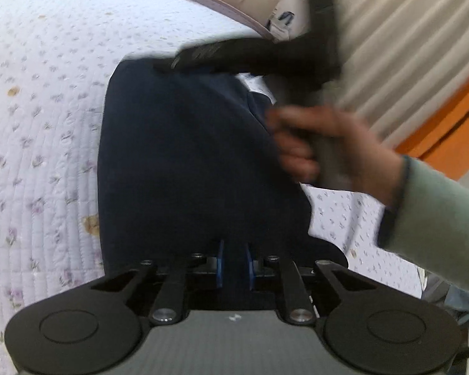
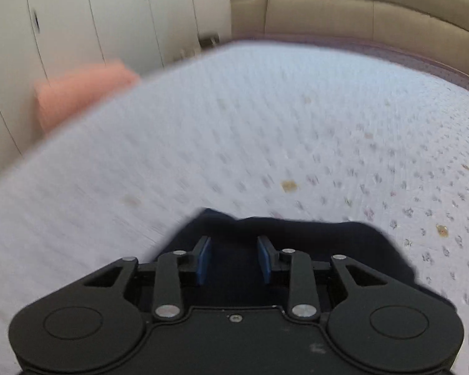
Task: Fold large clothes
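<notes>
Two hand-held grippers work one dark navy garment (image 1: 184,156) spread on a bed with a white quilt (image 1: 40,100) printed with small purple flowers. Left gripper (image 1: 234,265): blue pads drawn close together, a fold of the navy cloth pinched between them at the garment's near edge. Right gripper (image 2: 234,259): blue pads stand clearly apart, jaws parted, navy fabric lying beneath and between them; not clamped. From the left wrist view the right tool appears as a blurred black body (image 1: 259,53) over the garment's far edge, held by the person's right hand (image 1: 331,147) in a pale green sleeve. Far side: beige padded headboard (image 2: 359,9). Far left: white wardrobe doors (image 2: 93,15) and a blurred pink cloth (image 2: 78,90) past the bed's edge.
</notes>
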Motion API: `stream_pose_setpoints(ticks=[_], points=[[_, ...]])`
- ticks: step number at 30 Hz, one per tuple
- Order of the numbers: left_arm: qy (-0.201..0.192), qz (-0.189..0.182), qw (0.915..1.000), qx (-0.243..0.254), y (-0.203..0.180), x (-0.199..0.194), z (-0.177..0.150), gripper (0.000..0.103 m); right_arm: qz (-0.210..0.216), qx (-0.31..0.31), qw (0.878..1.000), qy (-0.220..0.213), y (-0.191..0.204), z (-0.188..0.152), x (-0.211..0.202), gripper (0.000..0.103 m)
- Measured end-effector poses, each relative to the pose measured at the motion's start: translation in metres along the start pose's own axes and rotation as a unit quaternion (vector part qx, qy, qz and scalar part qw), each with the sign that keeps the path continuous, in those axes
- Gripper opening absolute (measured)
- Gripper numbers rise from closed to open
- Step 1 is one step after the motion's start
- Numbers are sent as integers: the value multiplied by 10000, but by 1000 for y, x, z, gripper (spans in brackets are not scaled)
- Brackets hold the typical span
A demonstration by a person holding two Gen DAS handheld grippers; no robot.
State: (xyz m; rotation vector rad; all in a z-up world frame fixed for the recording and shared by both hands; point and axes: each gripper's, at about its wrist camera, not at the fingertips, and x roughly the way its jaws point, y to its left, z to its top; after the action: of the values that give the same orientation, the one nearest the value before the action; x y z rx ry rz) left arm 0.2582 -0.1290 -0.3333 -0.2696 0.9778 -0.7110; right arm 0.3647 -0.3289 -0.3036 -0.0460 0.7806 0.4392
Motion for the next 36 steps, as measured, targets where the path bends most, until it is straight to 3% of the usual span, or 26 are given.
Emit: stream_pose_setpoints(ticks=[2, 4, 5, 6, 10, 13, 15, 17, 19, 20, 21, 22, 24, 26, 30, 31, 33, 34, 36], points=[[-4, -68, 10000, -12, 2, -5, -1, 14, -106, 254, 9996, 80, -16, 0, 19, 34], [47, -93, 9999, 14, 2, -7, -2, 14, -792, 337, 9961, 172, -28, 4, 26, 32], [95, -100, 9999, 65, 1, -7, -3, 14, -1052, 309, 9938, 172, -34, 3, 26, 37], [121, -98, 9998, 119, 0, -7, -4, 14, -1118, 415, 9926, 210, -39, -1, 23, 42], [170, -72, 9995, 239, -5, -14, 0, 15, -1489, 517, 9875, 88, -39, -2, -26, 41], [-183, -162, 9993, 299, -12, -31, 12, 21, -1010, 839, 9910, -241, -32, -16, -79, 41], [-356, -197, 9989, 235, -12, -33, 20, 23, -641, 863, 9940, -207, -14, -35, -100, 41], [-161, -8, 9992, 353, -14, -22, 21, 23, -722, 540, 9959, 99, 6, -51, -94, 35], [141, 257, 9980, 562, -11, -4, 13, 13, -962, 501, 9926, 552, 9, -82, -80, 27], [191, 179, 9983, 515, -5, -1, 7, 11, -941, 717, 9914, 553, 3, -93, -82, 30], [220, 62, 9992, 334, 0, -2, 4, 7, -1063, 937, 9885, 537, -4, -99, -89, 42], [214, -68, 9997, 74, 7, -6, 1, 7, -1148, 1075, 9860, 546, -10, -100, -95, 46], [178, -196, 9995, -177, 13, -18, -3, 8, -1430, 1300, 9790, 650, -17, -103, -111, 47], [227, -201, 9993, -198, 13, -28, -5, 8, -1359, 1481, 9774, 651, -15, -102, -129, 45], [359, -116, 9992, 95, 5, -39, -8, 9, -732, 1250, 9886, 412, 28, -101, -148, 45], [366, -125, 9992, 63, 6, -39, -9, 9, -679, 1103, 9903, 512, 39, -104, -143, 42], [335, -145, 9993, -112, 12, -38, -13, 9, -764, 872, 9893, 888, 54, -127, -125, 18], [317, -172, 9992, -187, 15, -37, -15, 9, -904, 838, 9859, 1134, 56, -140, -117, 11], [320, -188, 9989, -297, 20, -32, -18, 8, -1118, 882, 9816, 1272, 57, -162, -115, 7]])
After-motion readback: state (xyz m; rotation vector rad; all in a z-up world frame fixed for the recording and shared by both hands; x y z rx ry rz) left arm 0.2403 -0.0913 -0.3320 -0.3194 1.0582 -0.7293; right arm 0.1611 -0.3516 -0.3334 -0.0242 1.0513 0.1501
